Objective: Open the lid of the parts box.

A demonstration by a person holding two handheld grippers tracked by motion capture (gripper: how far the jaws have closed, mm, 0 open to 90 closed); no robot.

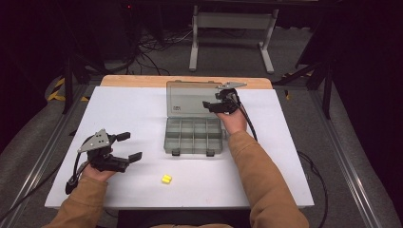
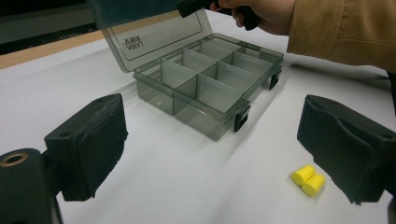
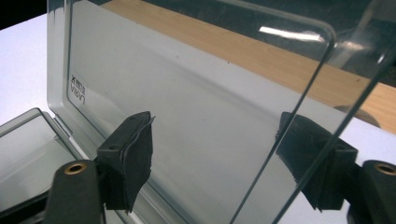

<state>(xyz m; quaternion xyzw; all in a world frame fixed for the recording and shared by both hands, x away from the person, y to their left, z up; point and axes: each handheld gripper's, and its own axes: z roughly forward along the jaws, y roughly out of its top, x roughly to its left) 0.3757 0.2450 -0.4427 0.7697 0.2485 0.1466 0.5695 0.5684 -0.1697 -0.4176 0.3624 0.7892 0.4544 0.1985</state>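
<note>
at the raised lid [image 1: 190, 97], right gripper [image 1: 215, 105] jaws straddle its edge.

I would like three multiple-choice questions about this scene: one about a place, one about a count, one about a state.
1. Where do the yellow earplugs lie?
A. in a compartment
B. on the white table, in front of the organizer box
C. in the left gripper

2. How many earplugs are there?
A. one
B. two
C. four

3. What is the state of the lid?
A. latched shut
B. taken off
C. raised open

Answers:
1 B, they rest on the table nearer the person than the box.
2 B, the left gripper view shows two side by side.
3 C, it stands up with the right gripper at its edge.
</note>
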